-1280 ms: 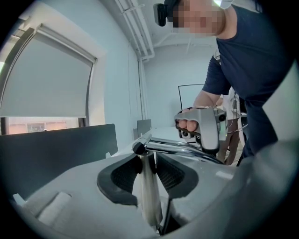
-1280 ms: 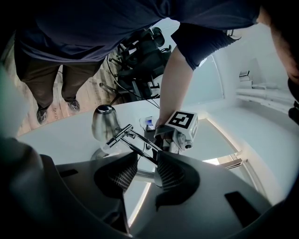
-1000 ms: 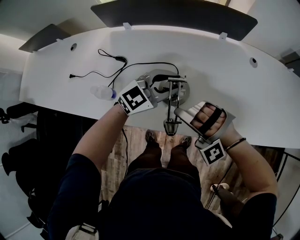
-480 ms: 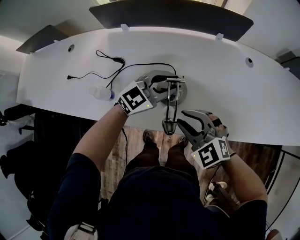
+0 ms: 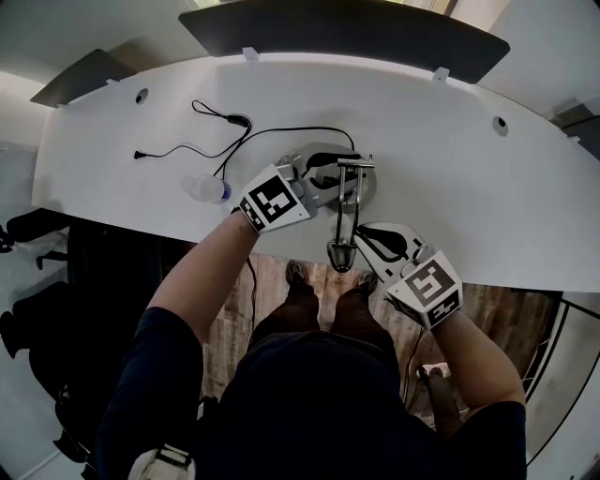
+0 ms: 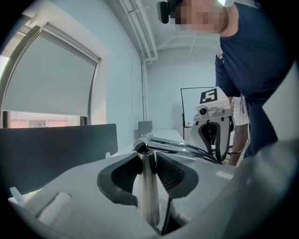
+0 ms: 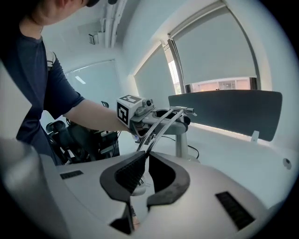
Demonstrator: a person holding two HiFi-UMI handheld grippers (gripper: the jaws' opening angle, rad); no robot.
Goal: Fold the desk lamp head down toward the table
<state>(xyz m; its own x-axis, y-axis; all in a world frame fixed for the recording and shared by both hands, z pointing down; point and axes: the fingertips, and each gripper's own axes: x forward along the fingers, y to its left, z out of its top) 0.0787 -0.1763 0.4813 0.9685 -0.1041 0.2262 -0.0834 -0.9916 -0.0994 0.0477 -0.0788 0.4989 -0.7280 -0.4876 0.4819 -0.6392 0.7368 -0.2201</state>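
Observation:
A chrome desk lamp stands on the white table (image 5: 487,169), its round base (image 5: 367,187) near the front edge. Its upright post (image 6: 147,186) is clamped between the pads of my left gripper (image 6: 147,163), which is shut on it; the same gripper (image 5: 323,183) shows in the head view. The thin twin-rod arm (image 5: 345,211) reaches past the table edge to the small lamp head (image 5: 340,253). My right gripper (image 5: 364,242) sits just right of the head. Its jaws are closing, and the pads (image 7: 133,170) pinch the arm rods (image 7: 161,128) just above the head (image 7: 138,186).
A black cable (image 5: 281,131) loops across the table behind the lamp. A clear bottle with a blue cap (image 5: 206,186) lies left of my left gripper. A dark partition (image 5: 347,28) runs along the far edge. Wooden floor and the person's legs lie below the front edge.
My right gripper has rolled so its marker cube faces up, shifted left to the lamp head, and closed its jaws onto the arm. The left gripper has kept still on the post.

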